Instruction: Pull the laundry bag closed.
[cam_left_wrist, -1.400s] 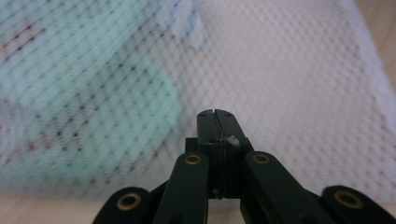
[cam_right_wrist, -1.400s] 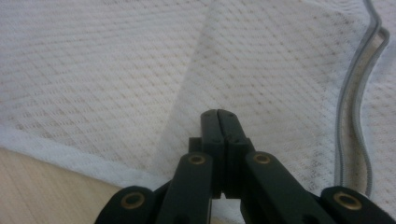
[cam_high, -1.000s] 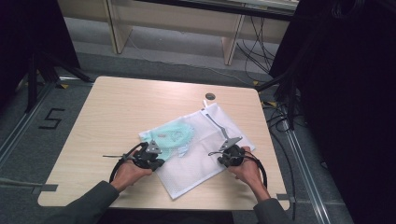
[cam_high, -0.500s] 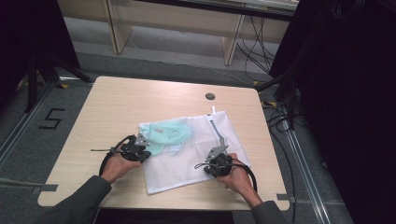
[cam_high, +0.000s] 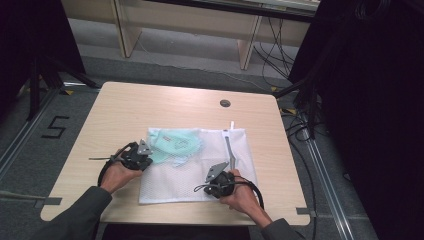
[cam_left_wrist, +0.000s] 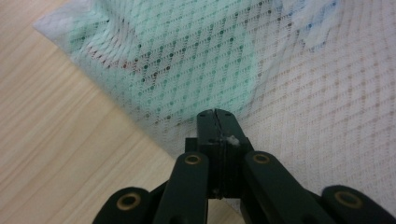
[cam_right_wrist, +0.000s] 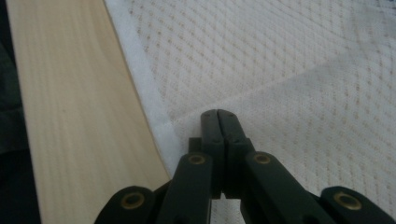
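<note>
High view: a white mesh bag (cam_high: 200, 167) lies flat on the table (cam_high: 150, 107), towards its near edge and right of centre, with a pale green garment (cam_high: 176, 145) inside at the bag's far left corner. A grey strip with a white pull, probably the zip (cam_high: 229, 150), runs along the bag's right part. The left gripper (cam_high: 145, 159) sits at the bag's left edge; the right gripper (cam_high: 212, 184) rests over the near edge. A small round dark spot (cam_high: 225, 103) lies near the table's far edge.

Left gripper view: jaws are pressed together with mesh pinched at the tips, the green garment (cam_left_wrist: 187, 65) showing through just beyond. Bare table (cam_left_wrist: 56, 140) lies left.

Right gripper view: jaws are closed tight on the mesh bag (cam_right_wrist: 280, 70) beside its hemmed border, with the table (cam_right_wrist: 70, 102) alongside.

Judgement: the step appears to be tugging or spreading the bag flat. Both grips should hold fabric only, pull evenly and low along the surface, and avoid snagging the garment through the mesh.
</note>
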